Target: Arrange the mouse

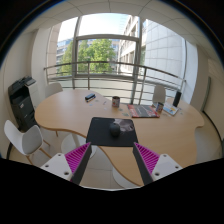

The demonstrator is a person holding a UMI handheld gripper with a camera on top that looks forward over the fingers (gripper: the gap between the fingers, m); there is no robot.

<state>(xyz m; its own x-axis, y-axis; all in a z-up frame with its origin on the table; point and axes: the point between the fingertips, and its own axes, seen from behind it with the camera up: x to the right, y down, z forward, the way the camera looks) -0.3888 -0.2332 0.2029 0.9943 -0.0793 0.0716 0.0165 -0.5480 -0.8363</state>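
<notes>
A dark mouse (115,128) lies on a black mouse mat (108,131) near the front edge of a round wooden table (70,112). My gripper (113,157) is open, its two fingers with magenta pads (78,156) spread wide and nothing between them. The fingers hang short of the table's front edge, and the mat and mouse lie just beyond them, roughly centred between them.
White chairs (22,138) stand around the table. Books or papers (144,110), a small box (90,97) and other small items lie at the table's far side. A dark printer-like device (22,100) stands at the left. Large windows with a railing (105,68) lie behind.
</notes>
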